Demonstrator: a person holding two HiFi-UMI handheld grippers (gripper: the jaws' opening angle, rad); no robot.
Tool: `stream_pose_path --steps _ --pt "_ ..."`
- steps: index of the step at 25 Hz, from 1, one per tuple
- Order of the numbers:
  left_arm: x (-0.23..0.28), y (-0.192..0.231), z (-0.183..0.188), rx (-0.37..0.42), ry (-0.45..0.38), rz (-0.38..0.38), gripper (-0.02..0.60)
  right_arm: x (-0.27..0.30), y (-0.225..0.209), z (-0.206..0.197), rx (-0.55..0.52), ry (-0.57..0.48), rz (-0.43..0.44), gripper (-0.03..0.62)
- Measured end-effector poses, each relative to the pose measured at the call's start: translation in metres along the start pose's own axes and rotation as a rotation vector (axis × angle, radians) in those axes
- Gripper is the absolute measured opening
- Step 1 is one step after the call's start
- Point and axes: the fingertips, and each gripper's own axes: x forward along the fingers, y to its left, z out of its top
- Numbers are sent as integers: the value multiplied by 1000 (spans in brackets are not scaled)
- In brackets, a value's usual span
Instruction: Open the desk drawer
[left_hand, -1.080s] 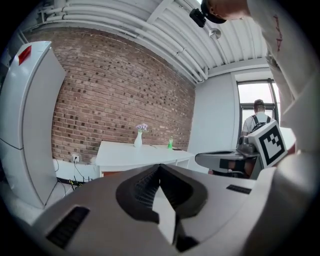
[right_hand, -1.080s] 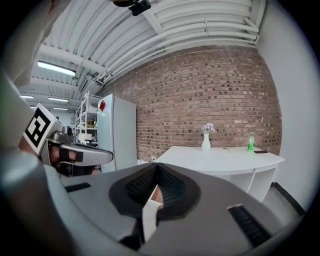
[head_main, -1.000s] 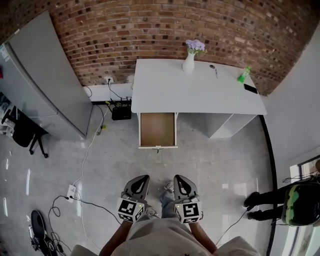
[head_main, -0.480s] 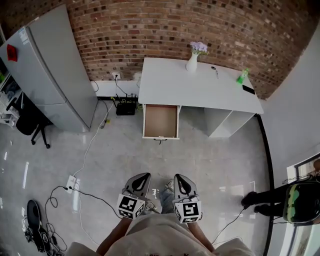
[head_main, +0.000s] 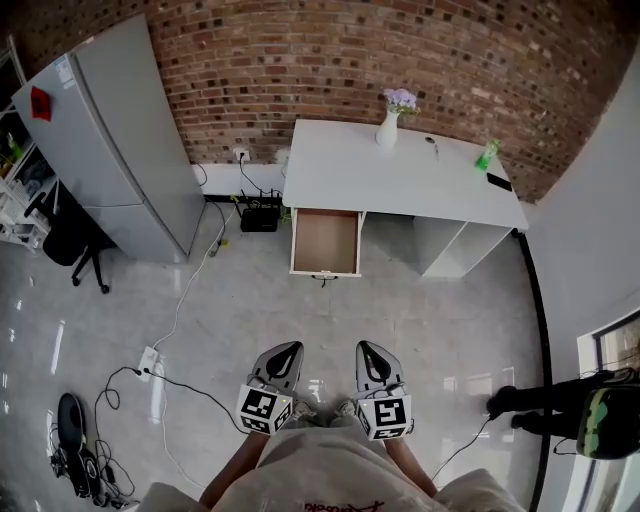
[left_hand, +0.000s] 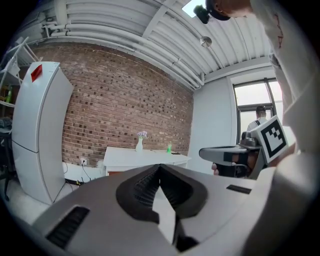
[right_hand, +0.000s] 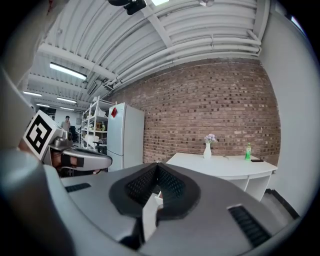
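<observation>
A white desk (head_main: 400, 180) stands against the brick wall, its drawer (head_main: 325, 242) pulled out and showing a bare brown bottom. Both grippers hang close to my body, far from the desk across the floor. My left gripper (head_main: 288, 350) and right gripper (head_main: 366, 349) point toward the desk, both shut with nothing between the jaws. The left gripper view has the shut tips (left_hand: 160, 166) below the distant desk (left_hand: 145, 156). In the right gripper view the jaws (right_hand: 157, 165) meet too, with the desk (right_hand: 225, 164) beyond them to the right.
A grey fridge (head_main: 120, 150) stands left of the desk, with a black chair (head_main: 70, 240) beside it. A vase (head_main: 388, 128), a green bottle (head_main: 486, 153) and a phone (head_main: 500, 181) sit on the desk. Cables and a power strip (head_main: 150, 357) cross the floor at left. Someone's feet (head_main: 520, 410) show at right.
The desk and open drawer have drawn farther off and higher in the head view as I and both grippers backed away. Both grippers stay shut and empty.
</observation>
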Motion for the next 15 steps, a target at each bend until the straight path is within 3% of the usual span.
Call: stream_pose_path --steps 15 --pt "12 -11 3 14 -15 -25 12 -2 -3 4 -4 -25 -16 17"
